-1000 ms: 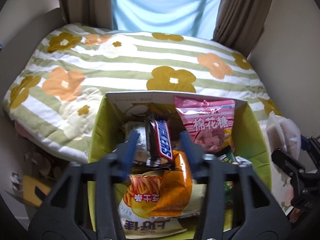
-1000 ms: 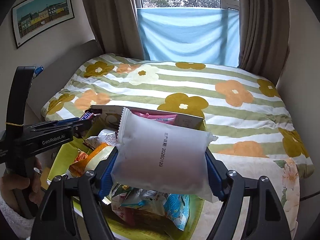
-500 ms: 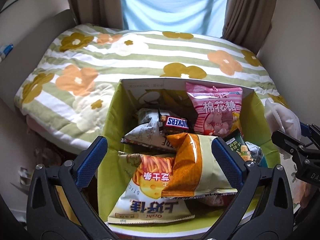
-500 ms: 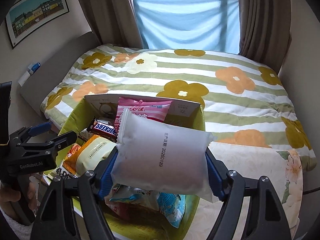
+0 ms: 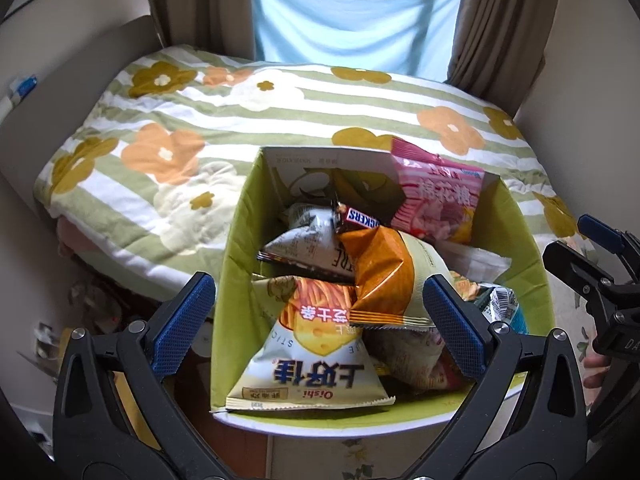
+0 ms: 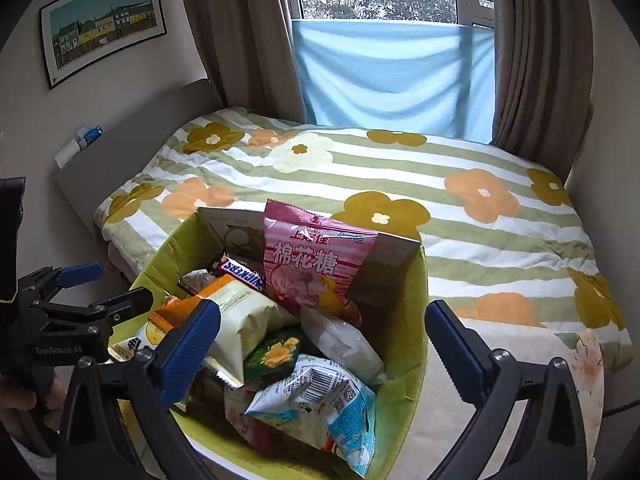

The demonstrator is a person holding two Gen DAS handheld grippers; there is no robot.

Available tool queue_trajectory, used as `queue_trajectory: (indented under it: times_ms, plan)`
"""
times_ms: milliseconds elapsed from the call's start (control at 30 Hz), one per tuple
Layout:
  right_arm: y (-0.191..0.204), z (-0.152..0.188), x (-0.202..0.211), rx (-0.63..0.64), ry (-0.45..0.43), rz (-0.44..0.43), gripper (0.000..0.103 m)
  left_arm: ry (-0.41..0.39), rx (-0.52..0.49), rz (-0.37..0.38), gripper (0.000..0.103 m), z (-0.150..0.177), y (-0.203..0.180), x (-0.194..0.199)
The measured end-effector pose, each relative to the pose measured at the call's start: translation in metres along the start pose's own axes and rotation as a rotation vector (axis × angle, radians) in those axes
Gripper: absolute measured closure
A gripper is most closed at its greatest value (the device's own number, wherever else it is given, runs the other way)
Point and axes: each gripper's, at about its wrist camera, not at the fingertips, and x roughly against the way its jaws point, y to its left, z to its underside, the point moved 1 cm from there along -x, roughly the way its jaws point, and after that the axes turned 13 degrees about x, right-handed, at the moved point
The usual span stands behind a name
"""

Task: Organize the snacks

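Looks nearly done: the green cardboard box [image 5: 236, 248] at the foot of the bed is piled with snack packets [image 6: 320, 264], and the white plastic pouch [image 6: 344, 344] sits at its 3 o'clock side. Left gripper [image 5: 320, 320] and right gripper [image 6: 324, 344] both hang spread apart and empty, no loose snacks in sight.

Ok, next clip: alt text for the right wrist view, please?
The open, empty right gripper hovers over a green box crammed with snack bags, a pink marshmallow bag upright at the back. Behind lies a floral striped bed; the left gripper sits at left.
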Motion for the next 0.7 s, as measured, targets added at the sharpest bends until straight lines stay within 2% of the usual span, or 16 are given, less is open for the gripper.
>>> queue_trajectory:
  times_ms: [200, 333, 533, 700]
  plan:
    - [-0.002, 0.008, 0.009, -0.041, 0.027, 0.033, 0.001, 0.013, -0.028, 0.035, 0.000, 0.005, -0.003, 0.000]
    - [-0.001, 0.008, 0.023, -0.058, 0.013, 0.057, 0.001, 0.010, -0.056, 0.046, 0.000, 0.008, -0.012, 0.009]
    - [-0.004, 0.008, 0.063, -0.065, -0.066, 0.084, 0.001, -0.090, -0.088, 0.039, 0.000, 0.015, -0.028, 0.058]
    - [-0.012, 0.021, 0.115, -0.069, -0.122, 0.124, 0.001, -0.190, -0.090, 0.053, 0.000, 0.034, -0.049, 0.113]
